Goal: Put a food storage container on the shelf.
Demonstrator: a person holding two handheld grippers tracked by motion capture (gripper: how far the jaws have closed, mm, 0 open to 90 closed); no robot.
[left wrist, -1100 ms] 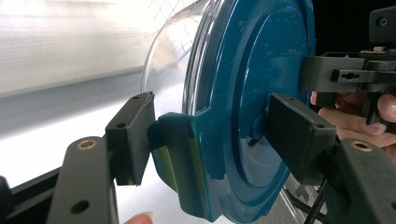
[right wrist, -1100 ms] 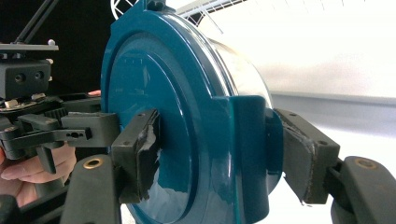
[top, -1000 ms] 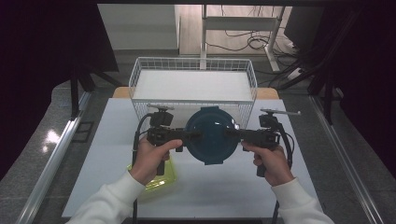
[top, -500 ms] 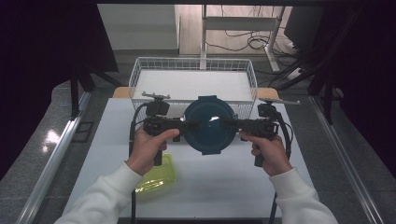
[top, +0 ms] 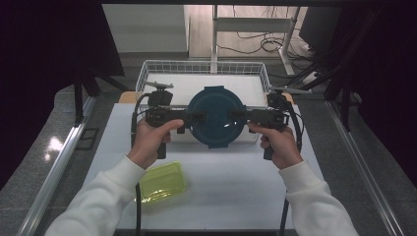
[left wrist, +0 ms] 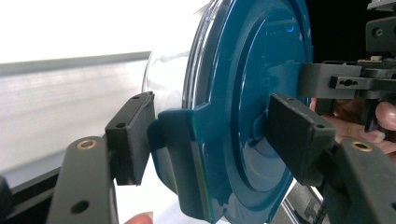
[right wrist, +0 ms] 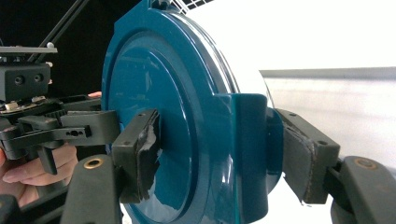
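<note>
Held up off the white surface [top: 231, 182], between two grippers: a round container [top: 216, 117] with a dark teal lid [left wrist: 243, 107] and a clear body beneath it. Seen in the high view just in front of the white wire basket [top: 147, 73], lid face turned up toward the camera. Gripped from both sides at once. Left gripper [top: 189, 117] clamped on the container's left edge, jaws spread fairly wide and closed over one of the lid's latch tabs [left wrist: 180, 158]; in the left gripper view, one pad against the tab's outer side, the other pad pressed on the lid's top face. Right gripper [top: 241, 115] clamped the same way on the opposite edge, jaws likewise well apart, one pad on the lid's face and the other behind the tab [right wrist: 250, 154], against the clear body's side. Each gripper in a hand, white sleeves coming in from the bottom of the high view. Lying on the surface near the left sleeve, well apart from the held container: a yellow-green plastic box [top: 161, 183].
</note>
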